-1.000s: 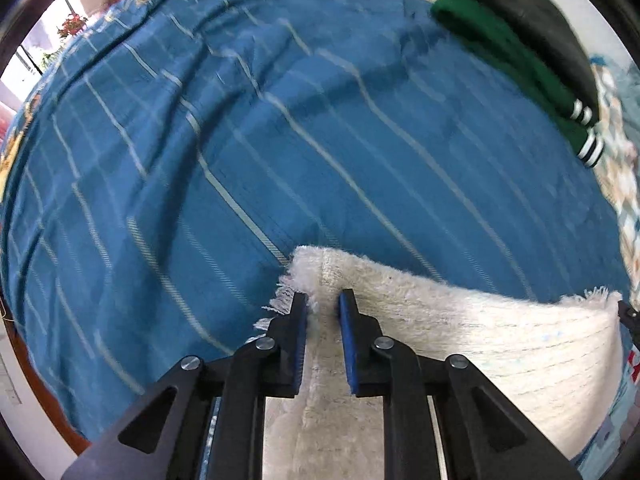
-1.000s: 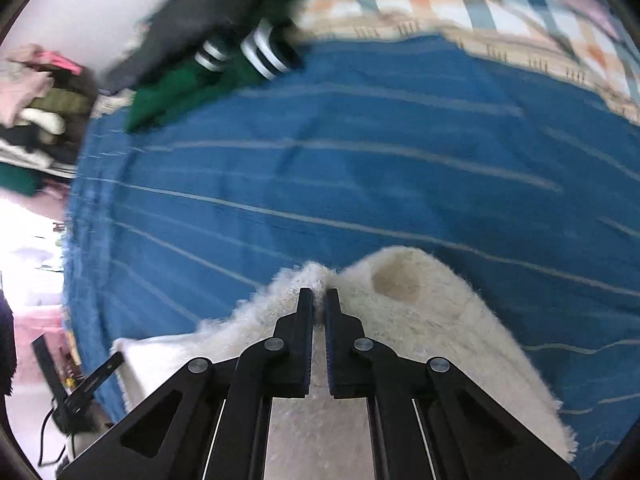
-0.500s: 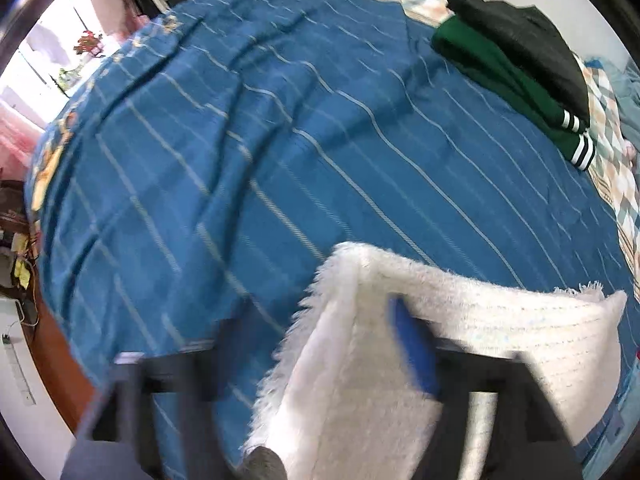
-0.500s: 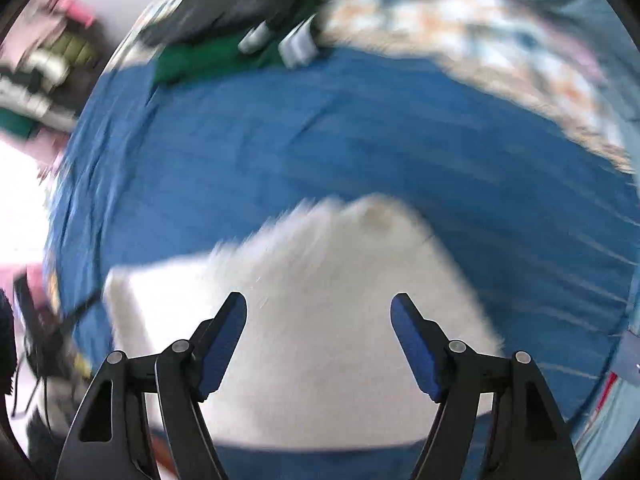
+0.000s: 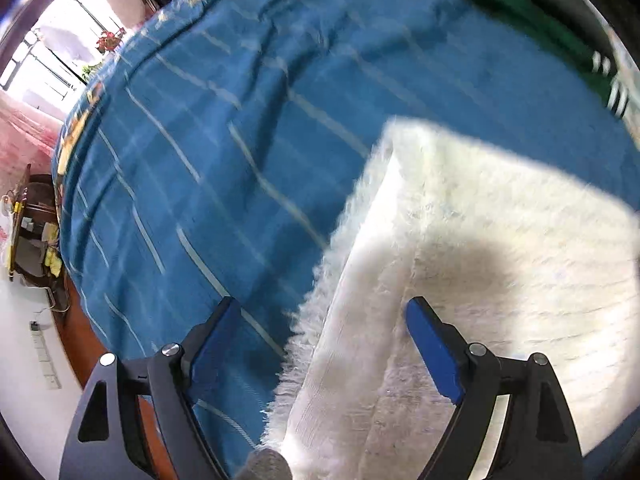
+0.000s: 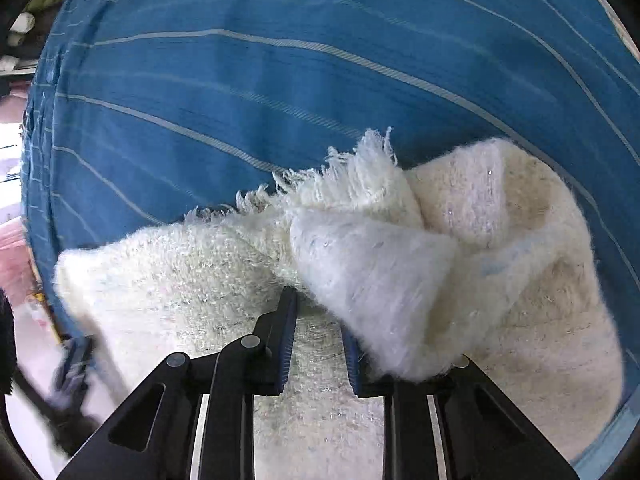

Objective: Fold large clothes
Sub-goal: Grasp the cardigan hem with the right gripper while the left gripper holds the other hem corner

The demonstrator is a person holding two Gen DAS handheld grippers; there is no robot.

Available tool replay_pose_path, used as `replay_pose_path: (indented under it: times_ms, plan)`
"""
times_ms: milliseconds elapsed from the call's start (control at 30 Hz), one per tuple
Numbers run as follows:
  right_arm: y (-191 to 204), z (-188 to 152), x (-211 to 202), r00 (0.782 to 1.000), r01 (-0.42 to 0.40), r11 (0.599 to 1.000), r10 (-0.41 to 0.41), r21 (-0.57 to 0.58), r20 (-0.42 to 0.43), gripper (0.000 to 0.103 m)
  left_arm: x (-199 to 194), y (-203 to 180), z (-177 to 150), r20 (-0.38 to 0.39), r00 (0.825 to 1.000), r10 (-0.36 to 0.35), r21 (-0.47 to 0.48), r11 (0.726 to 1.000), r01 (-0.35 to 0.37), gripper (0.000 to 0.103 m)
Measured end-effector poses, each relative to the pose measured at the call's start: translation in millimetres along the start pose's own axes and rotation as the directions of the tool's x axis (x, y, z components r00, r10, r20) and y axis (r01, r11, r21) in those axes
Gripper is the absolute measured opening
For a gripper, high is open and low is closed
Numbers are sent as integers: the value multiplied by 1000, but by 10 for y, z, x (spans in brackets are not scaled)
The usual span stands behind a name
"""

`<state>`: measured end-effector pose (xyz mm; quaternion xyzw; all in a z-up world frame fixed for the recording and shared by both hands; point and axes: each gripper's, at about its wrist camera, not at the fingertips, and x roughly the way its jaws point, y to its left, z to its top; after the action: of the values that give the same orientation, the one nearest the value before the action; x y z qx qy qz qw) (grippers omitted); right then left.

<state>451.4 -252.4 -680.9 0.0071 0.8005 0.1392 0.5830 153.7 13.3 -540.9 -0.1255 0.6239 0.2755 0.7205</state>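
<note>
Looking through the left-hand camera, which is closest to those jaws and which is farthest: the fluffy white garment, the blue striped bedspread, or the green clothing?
1. White fluffy garment: right under the open jaws of the left gripper, its fringed edge between them.
2. Blue striped bedspread: beneath, stretching away to the left and ahead.
3. Green clothing: far top right, at the bed's far side.

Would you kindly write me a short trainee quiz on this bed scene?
1. True or false: the white garment lies on a bare wooden floor.
2. The bedspread is: A plain red; B blue with pale stripes; C checked green.
3. Fill in: one edge of the white garment ends in a ___.
Key: 1 false; 2 B; 3 fringe.
</note>
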Motion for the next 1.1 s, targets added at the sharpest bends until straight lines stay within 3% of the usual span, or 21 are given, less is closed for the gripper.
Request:
replay_pose_path:
  times_ms: [67, 100, 133, 200, 267, 333, 367, 433, 533, 633, 733, 800, 867, 933, 1000, 1100]
  plan:
    - [-50, -5, -264, 999, -32, 999, 33, 29, -9, 24, 87, 24, -25, 2, 1000, -31, -25, 999, 31, 90]
    - [-79, -46, -482, 998, -50, 999, 49, 19, 45, 24, 135, 25, -24, -4, 999, -42, -29, 999, 42, 94]
    - [-115, -82, -624, 995, -44, 999, 43, 15, 85, 24, 198, 33, -16, -16, 998, -56, -38, 998, 56, 103]
    - [-214, -116, -724, 994, -3, 1000, 0, 30, 108, 24, 304, 73, 5, -31, 994, -105, -75, 992, 103, 103]
    - [-322, -78, -529, 996, 37, 998, -41, 46, 83, 24, 384, 140, 33, -14, 985, -174, -125, 977, 171, 103]
    - [-459, 28, -55, 998, 36, 997, -39, 74, 41, 24, 409, 170, 48, 35, 976, -215, -143, 965, 218, 103]
    - [-473, 72, -12, 997, 27, 996, -32, 83, 66, 23, 418, 172, 59, 42, 974, -222, -140, 964, 226, 103]
    - [-455, 164, -87, 999, 37, 994, -40, 104, 31, 23, 425, 181, 98, 28, 972, -232, -130, 964, 234, 103]
    - [-308, 37, -452, 996, 63, 995, -67, 72, 57, 24, 290, 206, 156, 1, 980, -200, -133, 971, 199, 103]
    - [47, -337, -808, 991, -30, 999, 33, -26, 129, 24, -28, 218, 168, 37, 988, -148, -116, 982, 151, 103]
    - [390, -563, -578, 998, -44, 992, 49, -122, 38, 23, -385, 214, 107, 75, 992, -102, -99, 989, 109, 103]
    - [530, -596, -66, 999, 8, 989, -16, -147, -51, 23, -542, 173, 30, 81, 993, -81, -99, 991, 89, 103]
    - [530, -507, 466, 994, 67, 988, -78, -137, -76, 23, -615, 122, -58, 75, 995, -60, -91, 994, 66, 103]
    - [554, -383, 476, 990, 73, 996, -79, -60, -114, 23, -634, 23, -125, 59, 997, -45, -70, 996, 49, 103]
    - [530, -353, 430, 988, 70, 996, -77, -53, -136, 23, -583, -95, -250, 43, 998, -37, -51, 998, 39, 103]
    - [461, -428, 52, 995, -3, 999, 0, -33, -101, 23, -526, -251, -311, 28, 999, -20, -15, 1000, 20, 103]
